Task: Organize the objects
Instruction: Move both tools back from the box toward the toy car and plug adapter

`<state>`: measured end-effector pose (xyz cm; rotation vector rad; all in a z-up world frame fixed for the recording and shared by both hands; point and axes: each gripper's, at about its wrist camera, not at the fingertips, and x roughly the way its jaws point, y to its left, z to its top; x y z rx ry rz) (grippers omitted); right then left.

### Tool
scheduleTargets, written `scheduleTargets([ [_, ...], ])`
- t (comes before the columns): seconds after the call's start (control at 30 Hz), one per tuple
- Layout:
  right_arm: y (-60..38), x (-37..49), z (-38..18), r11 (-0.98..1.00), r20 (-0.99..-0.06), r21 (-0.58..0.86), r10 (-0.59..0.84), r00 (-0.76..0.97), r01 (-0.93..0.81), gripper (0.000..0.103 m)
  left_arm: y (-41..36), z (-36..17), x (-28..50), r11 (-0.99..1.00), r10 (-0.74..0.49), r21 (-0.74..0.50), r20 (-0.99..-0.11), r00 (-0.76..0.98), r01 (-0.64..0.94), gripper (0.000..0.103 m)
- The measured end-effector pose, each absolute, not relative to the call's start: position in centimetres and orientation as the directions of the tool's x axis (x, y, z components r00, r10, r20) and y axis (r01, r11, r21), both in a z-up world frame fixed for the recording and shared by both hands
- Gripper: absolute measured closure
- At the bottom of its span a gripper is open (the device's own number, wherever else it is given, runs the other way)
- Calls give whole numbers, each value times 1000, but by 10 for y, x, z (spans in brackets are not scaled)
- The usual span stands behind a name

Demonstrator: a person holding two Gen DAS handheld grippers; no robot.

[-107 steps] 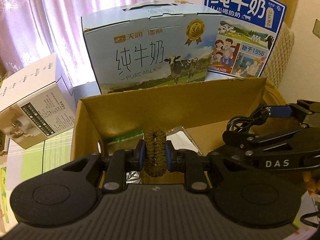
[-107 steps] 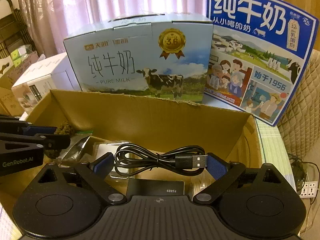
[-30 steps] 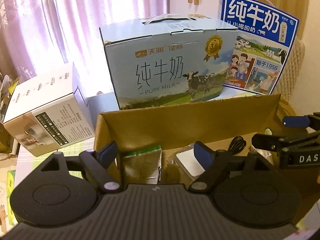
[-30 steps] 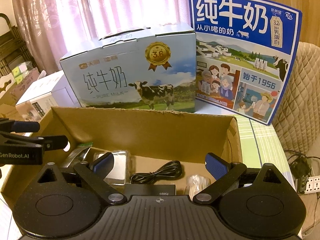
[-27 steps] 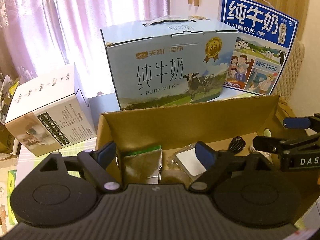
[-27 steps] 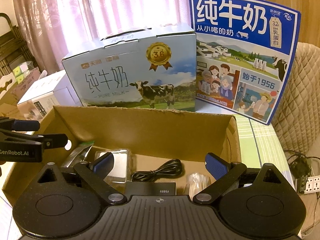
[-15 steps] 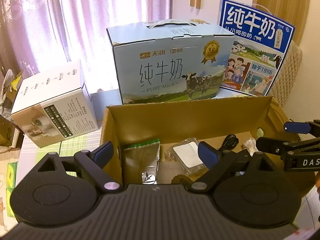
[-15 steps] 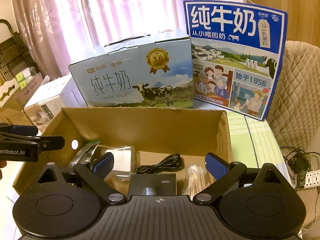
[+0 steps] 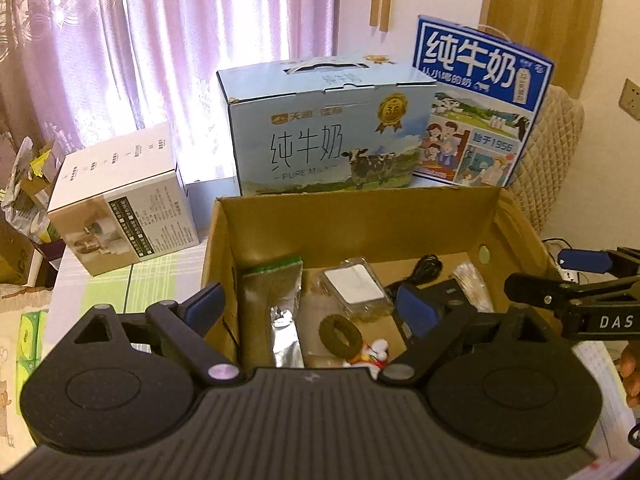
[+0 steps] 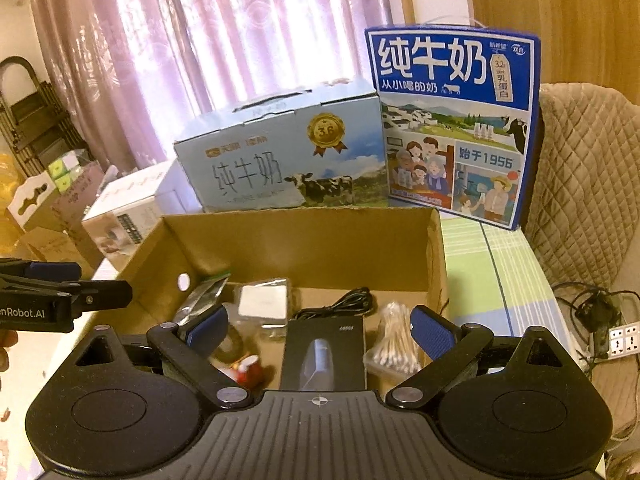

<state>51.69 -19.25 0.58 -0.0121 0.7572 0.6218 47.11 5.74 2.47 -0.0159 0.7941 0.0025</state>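
An open brown cardboard box (image 9: 352, 232) sits on a table covered with a green-and-white checked cloth (image 10: 496, 264). Both hand-held grippers hover above its near edge, angled down toward it.

The left gripper (image 9: 310, 304) is released, its blue-padded jaws spread wide with nothing between them. The right gripper (image 10: 320, 326) is likewise spread wide and carries nothing.

Inside the box, from left to right, lie a green-topped silver foil pouch (image 9: 276, 308), a clear plastic packet with a white pad (image 9: 354, 286), a coiled black cable (image 10: 340, 304), a flat black rectangular case (image 10: 324, 354) and a clear bag of cotton swabs (image 10: 394, 342). Nearer the front are a dark olive braided ring (image 9: 340, 332) and a small red-and-white toy (image 10: 250, 368).

Behind the box stand a pale blue milk carton case (image 9: 328, 128), a dark blue milk carton case (image 10: 452, 124) and a white printed box (image 9: 120, 200).

The tidying looks close to finished: every small item in view is already in the box, and none lies loose on the visible cloth. Whether more waits out of view cannot be told.
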Motion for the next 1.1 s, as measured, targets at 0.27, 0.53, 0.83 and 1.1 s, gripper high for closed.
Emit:
scheduleTargets([
  [0.27, -207, 476, 19, 809, -632, 217, 543, 554, -546, 8, 58, 37, 425, 999, -12, -42, -702, 712, -24, 9],
  [0.53, -218, 435, 26, 798, -635, 219, 553, 540, -561, 8, 61, 47, 383, 998, 4, -40, -693, 721, -45, 9],
  [0.83, -222, 394, 27, 779, -641, 231, 572, 511, -583, 8, 57, 46, 333, 998, 10, -36, -708, 707, -50, 9],
  [1.1, -219, 364, 20, 762, -665, 239, 580, 470, -602, 8, 61, 35, 293, 996, 10, -52, -732, 681, -70, 9],
])
